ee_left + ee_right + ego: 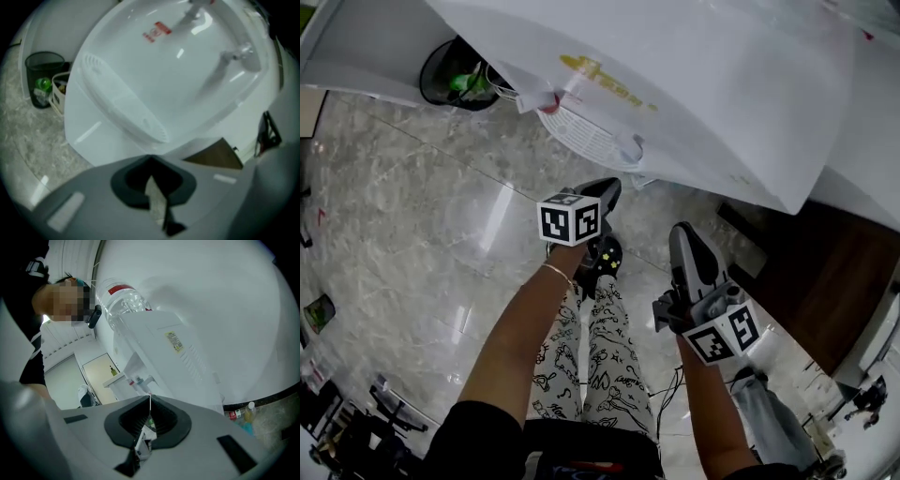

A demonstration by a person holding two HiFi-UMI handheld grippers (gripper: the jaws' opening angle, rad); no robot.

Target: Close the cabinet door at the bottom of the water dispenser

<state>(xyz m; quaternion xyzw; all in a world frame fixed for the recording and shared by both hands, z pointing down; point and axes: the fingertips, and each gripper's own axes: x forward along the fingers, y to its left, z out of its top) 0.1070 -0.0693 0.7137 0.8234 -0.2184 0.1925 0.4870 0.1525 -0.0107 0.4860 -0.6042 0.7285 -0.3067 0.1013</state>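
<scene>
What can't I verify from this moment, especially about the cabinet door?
- cabinet door: no view clearly shows it; in the head view the water dispenser overhangs its own base.
- brown patch, left gripper view: blurred, mostly behind the dispenser's corner; unidentifiable.
- red label, same view: too small to read.

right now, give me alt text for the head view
Looking steeply down, a person holds the left tool and right tool, both shut and empty, before a white water dispenser. A black wastebasket stands beside it on the glossy marble floor, upper left.
</scene>
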